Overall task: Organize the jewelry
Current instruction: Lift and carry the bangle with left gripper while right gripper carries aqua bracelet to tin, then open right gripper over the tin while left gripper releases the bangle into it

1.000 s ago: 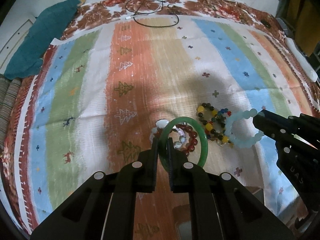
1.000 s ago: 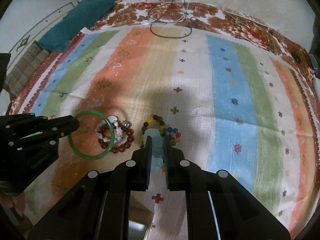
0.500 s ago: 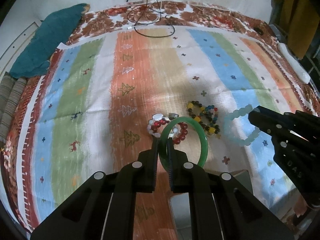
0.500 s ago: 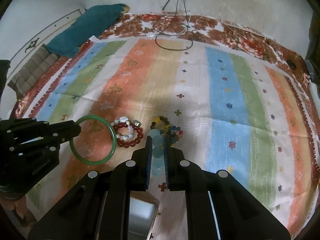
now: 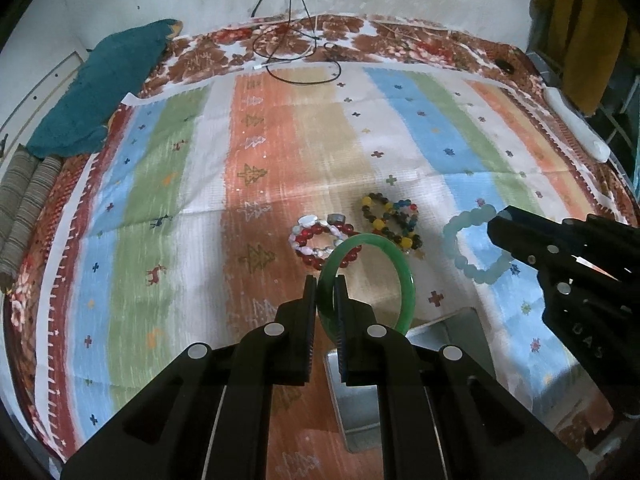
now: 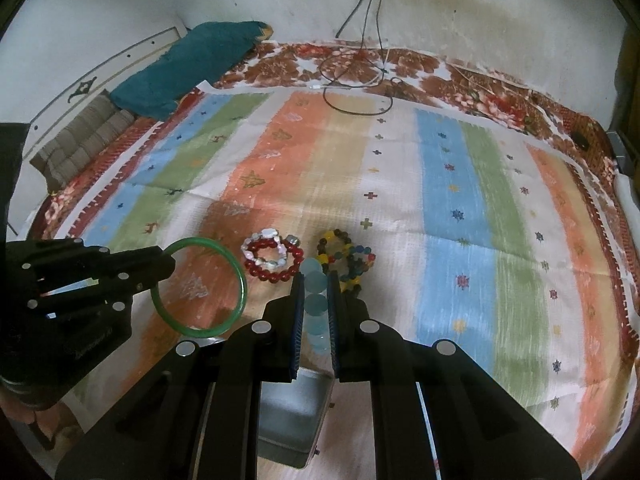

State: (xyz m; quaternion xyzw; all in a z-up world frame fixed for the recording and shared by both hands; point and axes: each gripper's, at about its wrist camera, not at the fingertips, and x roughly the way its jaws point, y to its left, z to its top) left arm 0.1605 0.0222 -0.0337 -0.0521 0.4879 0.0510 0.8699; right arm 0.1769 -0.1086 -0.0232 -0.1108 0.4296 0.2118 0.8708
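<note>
Bedding is filling both views: a striped cloth (image 5: 280, 152) in blue, green, orange and white is lying over a floral sheet (image 5: 400, 40). A teal cushion (image 5: 100, 88) is resting at ten o'clock in the left wrist view, and a black cable (image 5: 296, 68) is looping at twelve o'clock.

A grey metal box (image 5: 360, 392) is sitting open at six o'clock, right under the fingers of both tools; in the right wrist view the same box (image 6: 288, 412) is showing below the gripper.

The left gripper (image 5: 325, 304) is pinching the green bangle (image 5: 404, 280), its jaws pressing on the ring's near-left edge, and the bangle is standing up over the far rim of the box. The right gripper (image 6: 314, 300) is clamping the pale blue bead bracelet (image 6: 316, 304), which is hanging between its jaws; from the left wrist view that bracelet (image 5: 464, 256) is appearing at three o'clock as a loop held at the gripper's tip.

Two more pieces are lying on the cloth just beyond the bangle: a red and white bead bracelet (image 5: 316, 240) at twelve o'clock, and a multicoloured bead bracelet (image 5: 390, 220) at one o'clock, near each other.
</note>
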